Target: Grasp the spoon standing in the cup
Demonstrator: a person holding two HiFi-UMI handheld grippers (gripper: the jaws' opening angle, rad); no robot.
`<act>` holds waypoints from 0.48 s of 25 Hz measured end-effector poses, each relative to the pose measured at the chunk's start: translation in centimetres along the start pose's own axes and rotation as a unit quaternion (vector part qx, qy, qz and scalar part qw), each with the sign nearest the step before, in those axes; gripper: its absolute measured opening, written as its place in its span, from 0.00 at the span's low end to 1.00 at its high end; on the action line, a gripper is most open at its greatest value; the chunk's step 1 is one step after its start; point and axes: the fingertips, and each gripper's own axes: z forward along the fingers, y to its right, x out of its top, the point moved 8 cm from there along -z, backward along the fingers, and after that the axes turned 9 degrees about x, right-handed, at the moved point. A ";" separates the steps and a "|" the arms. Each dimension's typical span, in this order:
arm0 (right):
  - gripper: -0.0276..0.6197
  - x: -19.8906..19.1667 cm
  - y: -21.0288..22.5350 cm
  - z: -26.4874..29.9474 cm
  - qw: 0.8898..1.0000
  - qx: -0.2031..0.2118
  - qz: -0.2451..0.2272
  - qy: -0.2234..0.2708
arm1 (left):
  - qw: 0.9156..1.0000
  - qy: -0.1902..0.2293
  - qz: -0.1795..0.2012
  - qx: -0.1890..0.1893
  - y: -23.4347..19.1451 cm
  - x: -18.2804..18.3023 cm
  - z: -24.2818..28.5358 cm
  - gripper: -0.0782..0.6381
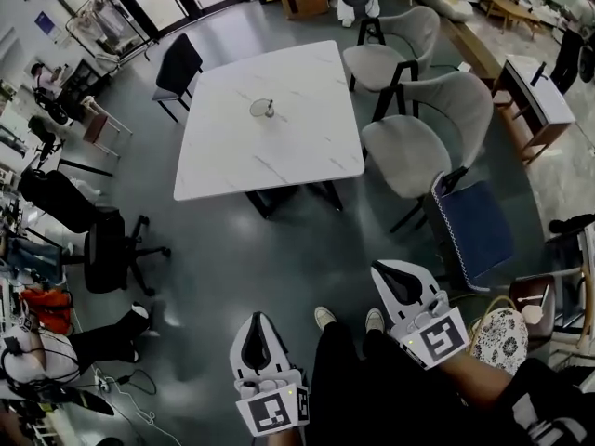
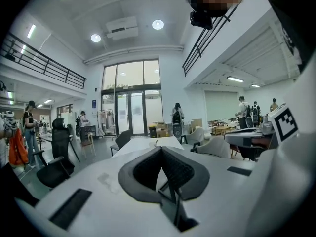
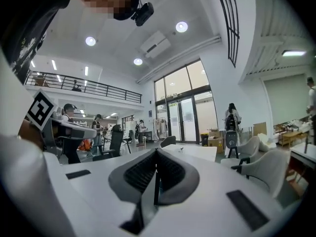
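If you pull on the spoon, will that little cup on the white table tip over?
Maybe. The cup looks small and stands alone on the smooth table, so it probably slides or tips easily. The spoon seems to rest against one side of it, so a sideways tug would likely drag the cup along. Lifting straight up seems safer.

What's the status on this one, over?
Left tongs, right tongs shut, empty. Spoon in cup on table, far ahead, untouched. Nothing blocking the near side.

Head view steeply down, both gripper views forward, sharing table [image 1: 279, 137]
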 end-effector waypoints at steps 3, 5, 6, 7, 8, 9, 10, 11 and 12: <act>0.14 -0.5 0.9 1.0 1.000 0.002 0.006 -0.017 | 1.000 -0.007 0.003 -0.005 0.3 -0.3 1.4 0.12; 0.14 -0.6 1.7 2.0 1.000 -0.001 0.005 -0.019 | 1.000 -0.003 0.003 -0.009 0.3 -0.2 3.0 0.12; 0.14 -0.6 1.9 2.7 1.000 -0.002 0.005 -0.019 | 1.000 0.001 0.004 -0.011 0.0 -0.1 3.9 0.12; 0.14 -0.6 2.1 3.5 1.000 -0.004 0.004 -0.019 | 1.000 0.004 0.004 -0.012 -0.6 0.0 4.8 0.12; 0.14 -0.5 2.2 4.5 1.000 -0.006 0.002 -0.021 | 1.000 0.008 0.002 -0.013 -1.2 0.1 5.8 0.12; 0.14 -0.3 2.3 5.5 1.000 -0.009 -0.002 -0.023 | 1.000 0.010 -0.002 -0.014 -1.9 0.2 6.7 0.12; 0.14 -0.1 2.5 6.5 1.000 -0.011 -0.005 -0.025 | 1.000 0.011 -0.005 -0.015 -2.6 0.2 7.7 0.12; 0.14 0.1 2.6 7.5 1.000 -0.012 -0.008 -0.026 | 1.000 0.012 -0.007 -0.017 -3.2 0.3 8.5 0.12; 0.14 0.4 2.6 8.5 1.000 -0.014 -0.010 -0.026 | 1.000 0.013 -0.008 -0.019 -3.9 0.5 9.3 0.12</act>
